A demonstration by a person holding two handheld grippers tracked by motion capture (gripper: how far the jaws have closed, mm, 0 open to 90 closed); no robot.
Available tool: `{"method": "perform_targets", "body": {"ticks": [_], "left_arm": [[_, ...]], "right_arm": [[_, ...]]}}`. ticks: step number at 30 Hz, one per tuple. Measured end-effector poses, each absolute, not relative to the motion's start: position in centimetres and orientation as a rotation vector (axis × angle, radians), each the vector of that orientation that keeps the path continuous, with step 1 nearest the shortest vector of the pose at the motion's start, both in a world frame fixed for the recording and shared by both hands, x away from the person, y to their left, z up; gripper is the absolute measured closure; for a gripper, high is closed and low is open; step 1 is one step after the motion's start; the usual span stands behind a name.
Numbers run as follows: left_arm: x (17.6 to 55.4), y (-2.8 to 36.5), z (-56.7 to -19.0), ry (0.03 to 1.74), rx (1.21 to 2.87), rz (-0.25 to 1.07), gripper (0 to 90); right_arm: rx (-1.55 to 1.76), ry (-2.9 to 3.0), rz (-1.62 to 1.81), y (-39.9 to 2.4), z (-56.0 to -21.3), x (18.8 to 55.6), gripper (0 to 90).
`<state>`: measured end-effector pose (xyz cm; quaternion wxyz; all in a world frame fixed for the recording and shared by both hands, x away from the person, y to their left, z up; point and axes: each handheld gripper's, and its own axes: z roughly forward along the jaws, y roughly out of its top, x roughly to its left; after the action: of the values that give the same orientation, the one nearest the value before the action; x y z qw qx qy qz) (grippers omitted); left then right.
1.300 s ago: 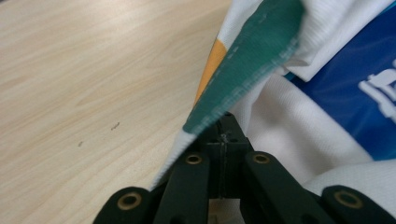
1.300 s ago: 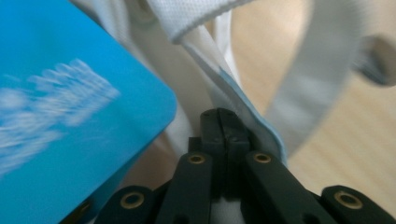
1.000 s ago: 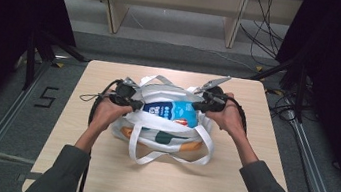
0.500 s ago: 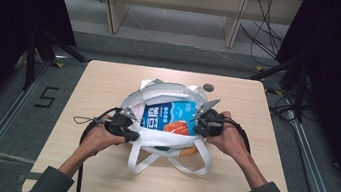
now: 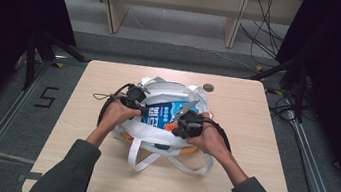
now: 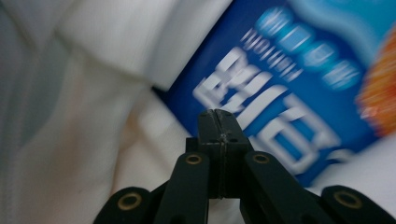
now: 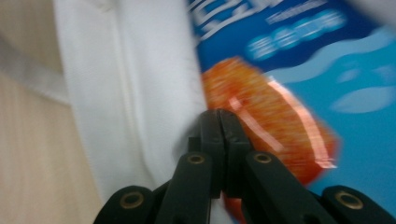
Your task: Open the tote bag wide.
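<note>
Person wears dark grey long sleeves, cuffs pushed up the forearms. Left gripper and right gripper are black and chunky, each trailing a looped black cable. A grey three-cornered plate sits on top of the right one. In both gripper views the jaws are matt black, flat-faced, on black link arms with brass-ringed pivot screws

White bag, blue white-lettered packet, orange packet.
</note>
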<state>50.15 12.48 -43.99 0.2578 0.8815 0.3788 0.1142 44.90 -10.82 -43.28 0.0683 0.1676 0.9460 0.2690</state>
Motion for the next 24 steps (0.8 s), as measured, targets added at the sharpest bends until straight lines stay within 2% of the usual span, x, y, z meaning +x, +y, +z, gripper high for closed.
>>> {"method": "perform_targets", "body": {"ticks": [1,2,4,6,8,11,12,15,18,19,24], "left_arm": [[50.1,12.5,-44.0,1.027,2.390,0.310,89.7],[50.3,13.5,-44.8,1.077,2.444,0.351,89.7],[50.2,13.9,-44.7,1.104,2.418,0.339,89.7],[50.0,13.0,-44.5,1.071,2.497,0.452,89.6],[49.6,12.4,-44.3,1.042,2.528,0.488,89.6],[48.6,12.1,-43.8,1.006,2.488,0.448,89.4],[47.1,11.9,-43.2,0.973,2.488,0.431,89.4],[46.0,12.3,-42.7,0.948,2.491,0.394,89.4],[44.2,13.9,-42.7,0.886,2.530,0.278,89.4],[44.2,13.9,-42.7,0.886,2.530,0.278,89.5],[42.3,15.0,-44.0,0.854,2.526,0.204,89.5]], "right_arm": [[0.505,2.849,0.810,-10.8,-43.3,44.9,90.0],[0.506,2.951,0.775,-10.6,-44.5,43.3,90.0],[0.501,2.959,0.765,-10.7,-44.9,42.7,90.0],[0.499,2.978,0.785,-10.9,-44.9,42.3,90.0],[0.528,2.965,0.791,-10.9,-44.3,42.4,90.0],[0.476,2.891,0.878,-11.3,-43.5,43.1,90.0],[0.538,2.823,0.946,-12.0,-42.6,43.9,90.0],[0.611,2.750,0.924,-12.8,-41.9,44.9,90.0],[0.733,2.654,0.936,-14.2,-41.2,47.4,90.0],[0.733,2.654,0.936,-14.2,-41.2,47.4,90.0],[0.817,2.626,0.626,-16.2,-42.0,49.4,90.0]]}}
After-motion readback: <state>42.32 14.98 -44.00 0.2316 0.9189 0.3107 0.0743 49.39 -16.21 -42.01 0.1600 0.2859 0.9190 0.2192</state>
